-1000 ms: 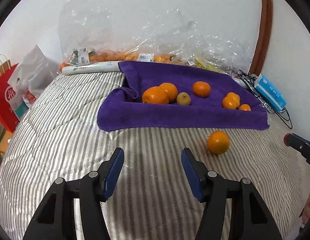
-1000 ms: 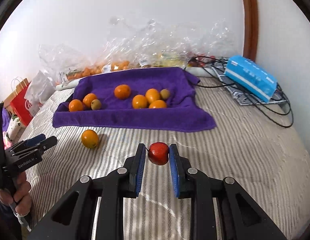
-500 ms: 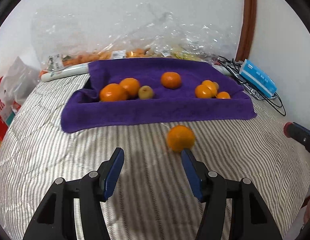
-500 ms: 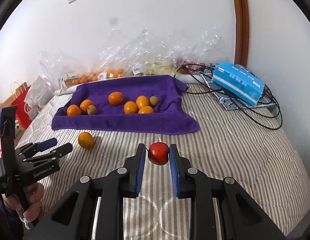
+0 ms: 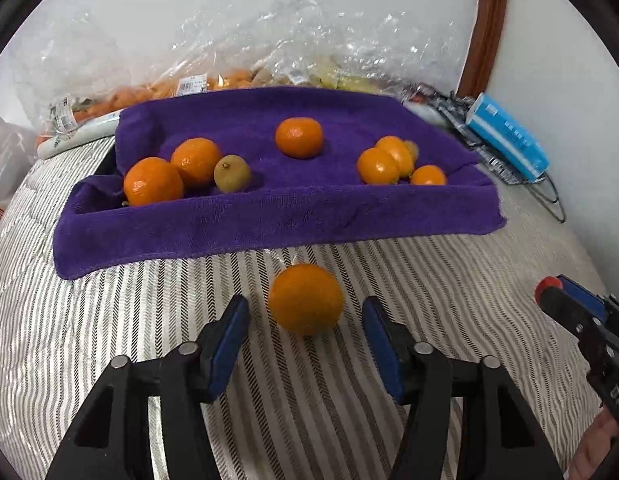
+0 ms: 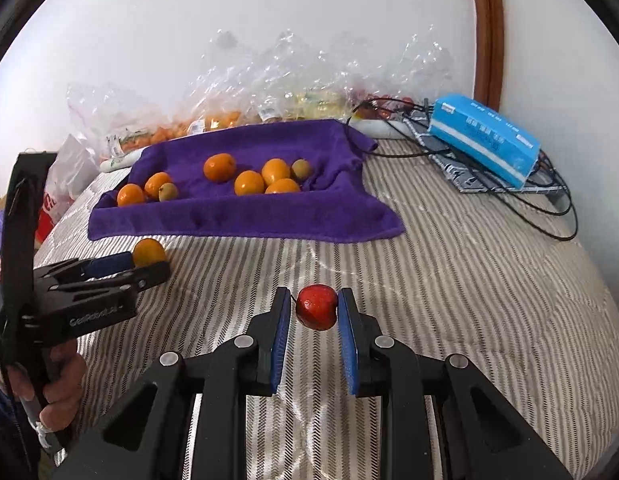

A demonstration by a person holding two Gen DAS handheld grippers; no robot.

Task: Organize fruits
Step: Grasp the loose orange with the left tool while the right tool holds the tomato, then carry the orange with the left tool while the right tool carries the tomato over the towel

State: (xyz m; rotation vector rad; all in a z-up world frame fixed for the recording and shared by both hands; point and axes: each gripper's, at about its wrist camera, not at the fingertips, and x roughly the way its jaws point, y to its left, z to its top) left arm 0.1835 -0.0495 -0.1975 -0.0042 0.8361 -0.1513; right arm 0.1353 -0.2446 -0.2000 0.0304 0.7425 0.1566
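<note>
1. since a second ago the left gripper [image 5: 305, 322] has swung across the bed [image 5: 89, 320] until the loose orange [image 5: 305, 299], which lay off to its right, sits squarely between its jaws.
2. its jaws have just been closing; in the left wrist view a gap shows on both sides of the orange, so the pads flank it without pressing. it is not yet held.
3. the orange rests on the striped bed cover just in front of the purple towel [image 5: 269, 216], apart from the towel's hem.
4. the right gripper [image 6: 315, 312] is clenched on a small red fruit [image 6: 316, 306], held clear above the bed and short of the towel.
5. on the towel lie several oranges in two loose clusters with one alone between them [image 5: 298, 137], plus a greenish-brown fruit [image 5: 231, 173] beside the left cluster.
6. step in hand, as i judge it: gathering strays, with the left side mid-grasp and the right side carrying.
7. next move calls for the left jaws to finish closing evenly on the orange's widest part, since a round fruit on soft bedding may roll if nudged from one side, then a lift onto the towel beside its own kind. the red fruit looks to need a spot of its own there.
</note>
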